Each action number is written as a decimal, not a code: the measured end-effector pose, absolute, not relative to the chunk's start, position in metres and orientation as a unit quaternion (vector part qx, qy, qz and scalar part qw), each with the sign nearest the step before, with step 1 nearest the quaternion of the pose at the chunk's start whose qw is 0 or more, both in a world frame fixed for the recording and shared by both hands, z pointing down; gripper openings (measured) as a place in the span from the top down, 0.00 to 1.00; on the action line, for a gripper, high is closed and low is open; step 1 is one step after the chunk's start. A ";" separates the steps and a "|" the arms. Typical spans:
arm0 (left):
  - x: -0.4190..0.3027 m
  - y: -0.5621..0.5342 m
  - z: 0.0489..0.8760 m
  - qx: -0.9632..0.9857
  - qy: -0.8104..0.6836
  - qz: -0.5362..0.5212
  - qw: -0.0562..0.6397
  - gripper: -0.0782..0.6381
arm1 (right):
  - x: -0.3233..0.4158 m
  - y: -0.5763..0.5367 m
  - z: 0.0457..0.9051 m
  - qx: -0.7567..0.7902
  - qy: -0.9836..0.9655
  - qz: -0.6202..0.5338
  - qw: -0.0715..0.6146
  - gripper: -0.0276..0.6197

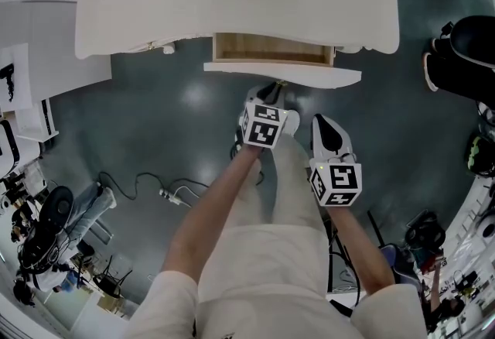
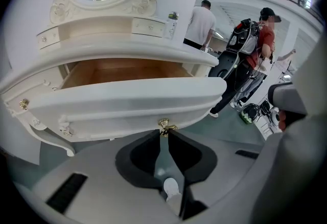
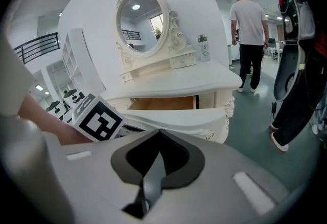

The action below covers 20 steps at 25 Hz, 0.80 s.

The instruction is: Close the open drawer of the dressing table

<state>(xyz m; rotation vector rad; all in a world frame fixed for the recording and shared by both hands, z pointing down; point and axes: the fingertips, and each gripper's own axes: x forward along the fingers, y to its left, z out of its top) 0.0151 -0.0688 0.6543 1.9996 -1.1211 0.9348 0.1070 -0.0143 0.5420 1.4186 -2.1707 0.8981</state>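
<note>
The left tool [image 2: 163,134] is clenched on the brass knob [image 2: 164,125] of the drawer [image 2: 117,100]. The drawer is pulled out of the cream dressing table [image 3: 219,97], with its wooden inside showing. The right tool [image 3: 159,132] hangs beside and a little behind the left, jaws pressed together on nothing (well short of the drawer front). Above, the surface [image 3: 194,75] carries a small bottle [image 3: 204,48], its label too small to read, beside an oval mirror [image 3: 139,22]. On the grey-green floor [image 1: 155,113] lies a power strip [image 1: 174,196]. Farther off stands a person in a white shirt [image 3: 248,21].
</note>
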 end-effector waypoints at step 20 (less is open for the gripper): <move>0.012 -0.101 0.654 0.770 -0.432 0.351 0.313 0.82 | 0.104 -0.030 0.545 0.514 -0.771 0.322 0.194 0.95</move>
